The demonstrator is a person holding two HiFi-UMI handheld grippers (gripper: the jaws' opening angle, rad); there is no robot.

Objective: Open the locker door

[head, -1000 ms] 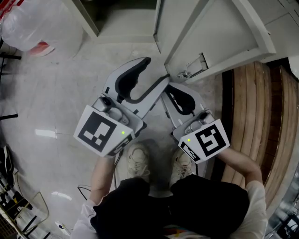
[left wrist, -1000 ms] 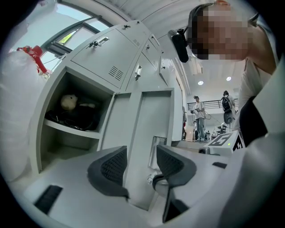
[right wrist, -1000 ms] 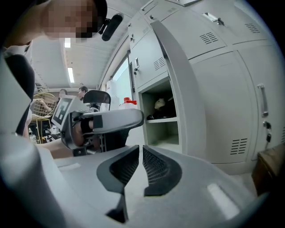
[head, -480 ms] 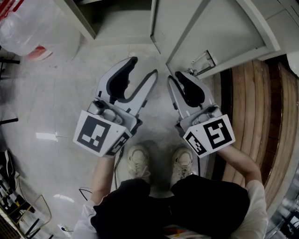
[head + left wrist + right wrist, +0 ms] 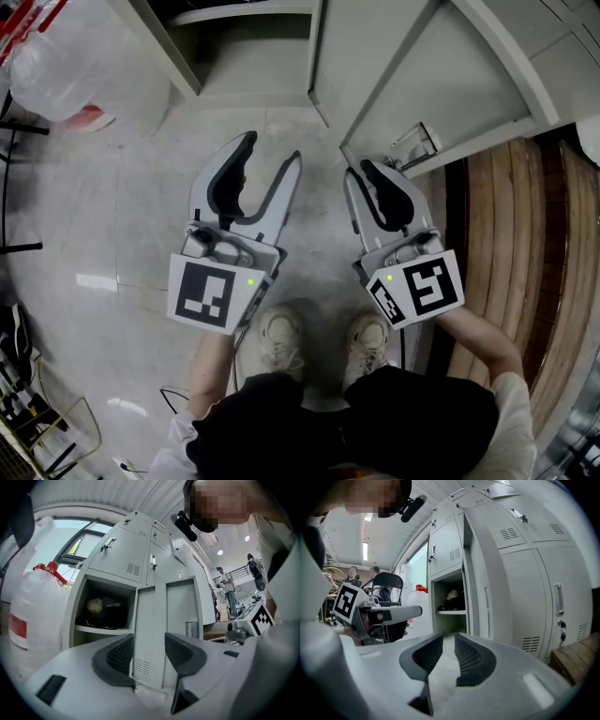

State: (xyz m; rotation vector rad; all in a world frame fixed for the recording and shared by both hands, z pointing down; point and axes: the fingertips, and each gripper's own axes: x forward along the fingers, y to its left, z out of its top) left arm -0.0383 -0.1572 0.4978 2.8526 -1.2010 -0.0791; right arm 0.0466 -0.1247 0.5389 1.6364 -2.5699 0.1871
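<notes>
The grey locker door [image 5: 422,66] stands swung open, its metal latch handle [image 5: 412,141] on the lower edge. The open compartment [image 5: 101,609] holds a pale soft toy [image 5: 96,605] on dark things. My left gripper [image 5: 270,155] hangs over the floor, left of the door, jaws wide open and empty. My right gripper [image 5: 361,173] sits just below the latch handle, apart from it. Its jaws are slightly parted with nothing between them. In the right gripper view the door [image 5: 487,573] shows edge-on beside the compartment [image 5: 450,602].
A clear plastic bag [image 5: 84,66] with red print lies on the floor at the upper left. Wooden slats [image 5: 506,216] run along the right. The person's shoes [image 5: 281,337] stand below the grippers. People and a chair [image 5: 389,585] are far off in the room.
Both grippers have drawn back from the door's lower edge toward the person. The left one swung left and straightened. The right jaws went from shut to slightly parted.
</notes>
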